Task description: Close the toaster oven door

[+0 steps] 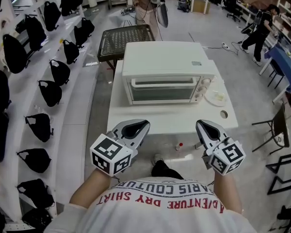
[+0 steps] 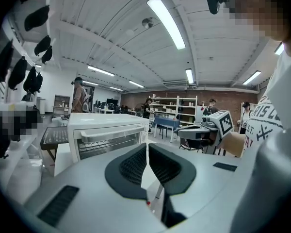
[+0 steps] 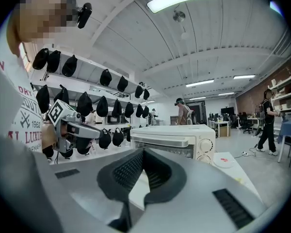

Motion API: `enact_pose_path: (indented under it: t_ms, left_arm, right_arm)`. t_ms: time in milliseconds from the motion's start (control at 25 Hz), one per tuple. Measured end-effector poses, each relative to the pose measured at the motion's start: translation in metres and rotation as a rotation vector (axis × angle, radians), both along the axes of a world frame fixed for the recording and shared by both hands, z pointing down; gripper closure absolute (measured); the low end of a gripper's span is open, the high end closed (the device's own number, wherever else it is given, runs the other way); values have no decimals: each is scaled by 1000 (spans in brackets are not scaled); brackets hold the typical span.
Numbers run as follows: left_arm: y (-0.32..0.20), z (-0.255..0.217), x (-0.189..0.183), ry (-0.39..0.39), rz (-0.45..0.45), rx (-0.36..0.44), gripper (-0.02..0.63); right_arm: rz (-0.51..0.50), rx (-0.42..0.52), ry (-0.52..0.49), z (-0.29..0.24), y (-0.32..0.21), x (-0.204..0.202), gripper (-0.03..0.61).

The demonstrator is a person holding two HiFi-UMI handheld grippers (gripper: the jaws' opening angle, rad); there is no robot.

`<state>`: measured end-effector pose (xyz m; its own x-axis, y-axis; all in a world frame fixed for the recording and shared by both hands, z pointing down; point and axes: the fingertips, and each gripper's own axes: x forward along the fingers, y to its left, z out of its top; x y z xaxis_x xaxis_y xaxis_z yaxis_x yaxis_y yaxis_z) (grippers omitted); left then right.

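A white toaster oven stands at the back of a white table, its glass door upright against the front with the handle along the top. It also shows in the left gripper view, toaster oven, and in the right gripper view, toaster oven. My left gripper hovers at the table's near edge, left of centre, shut with nothing between its jaws. My right gripper hangs at the near edge on the right, shut and empty as well. Both are well short of the oven.
A white plate lies right of the oven, near a round hole in the tabletop. A dark wire tray table stands behind the oven. Shelves of black bags run along the left. People work at the far right.
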<state>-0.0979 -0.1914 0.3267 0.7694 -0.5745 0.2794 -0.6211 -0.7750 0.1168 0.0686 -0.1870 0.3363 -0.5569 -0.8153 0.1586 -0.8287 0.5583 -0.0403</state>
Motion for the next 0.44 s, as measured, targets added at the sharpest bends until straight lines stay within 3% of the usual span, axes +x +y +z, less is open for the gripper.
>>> enact_pose_path:
  t_ms: [440]
  left_arm:
    - [-7, -1, 2, -10, -9, 6, 575]
  right_arm:
    - [27, -8, 0, 2, -2, 13, 557]
